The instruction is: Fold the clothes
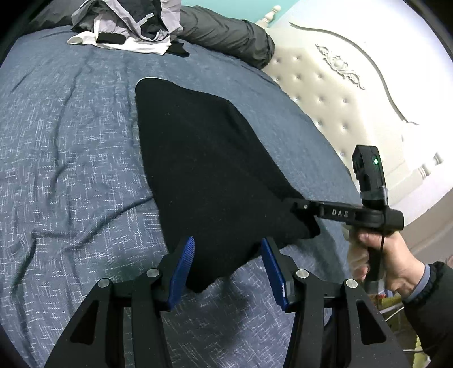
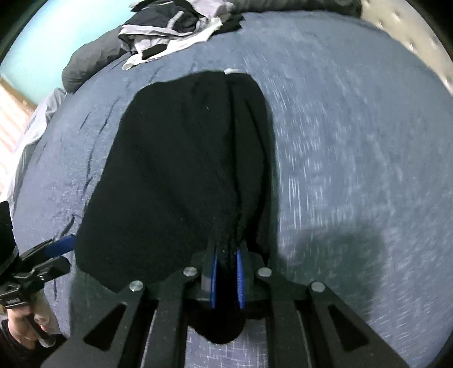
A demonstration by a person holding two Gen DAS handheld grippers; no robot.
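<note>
The right gripper (image 2: pixel 226 269) pinches a six-o'clock corner of the black knit garment (image 2: pixel 181 175) on the blue-grey bedspread (image 2: pixel 354 155), while the left gripper (image 1: pixel 228 263) straddles another corner, jaws apart.

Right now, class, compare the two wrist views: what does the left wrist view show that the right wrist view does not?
Only the left wrist view shows the carved bed headboard and the left hand-held gripper with blue pads apart around the near edge of the black garment. Only the right wrist view shows the right hand-held gripper shut on bunched black cloth, and a pale sheet at the bed's edge. Both show the blue bedspread and the pile of clothes.
</note>
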